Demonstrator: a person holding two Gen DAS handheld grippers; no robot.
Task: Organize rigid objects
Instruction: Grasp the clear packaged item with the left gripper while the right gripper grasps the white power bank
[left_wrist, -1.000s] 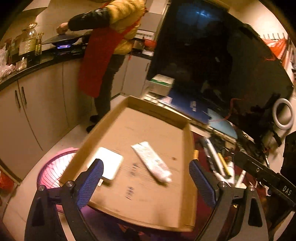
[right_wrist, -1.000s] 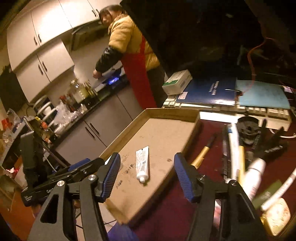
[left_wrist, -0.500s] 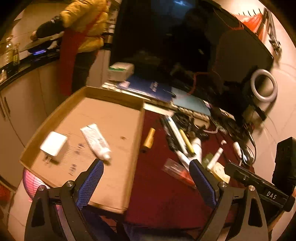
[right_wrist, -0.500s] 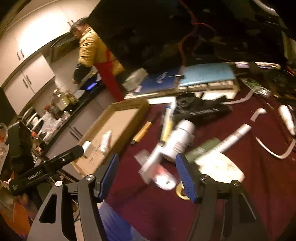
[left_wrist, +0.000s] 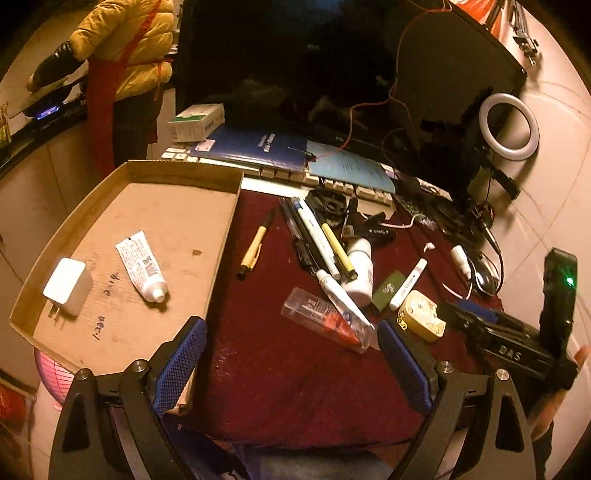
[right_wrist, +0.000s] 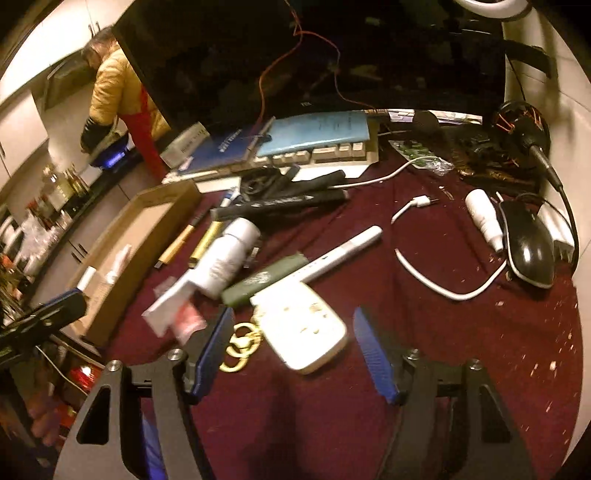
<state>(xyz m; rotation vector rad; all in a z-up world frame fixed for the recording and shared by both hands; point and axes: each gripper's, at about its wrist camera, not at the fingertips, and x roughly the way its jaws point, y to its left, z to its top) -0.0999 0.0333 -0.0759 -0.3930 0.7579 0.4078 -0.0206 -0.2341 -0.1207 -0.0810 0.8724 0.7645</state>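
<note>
Dim kitchen light falls on a maroon cloth (left_wrist: 295, 387) strewn with pens, tubes and cables. Both grippers have swung away from the cardboard tray (left_wrist: 184, 173), which already holds a white charger (left_wrist: 66, 286) and a tube (left_wrist: 142, 267), and now face the pile, so another pickup looks due. The right gripper (right_wrist: 291, 350), jaws opening, frames a white tape measure (right_wrist: 306, 325) without touching it; gold rings (right_wrist: 240, 349) lie just beside. The left gripper (left_wrist: 291, 363) stands apart and empty near a clear sachet (left_wrist: 325, 319). A white cable (right_wrist: 424, 275), a mouse (right_wrist: 528, 251) and the stacked pens crowd the approach.
</note>
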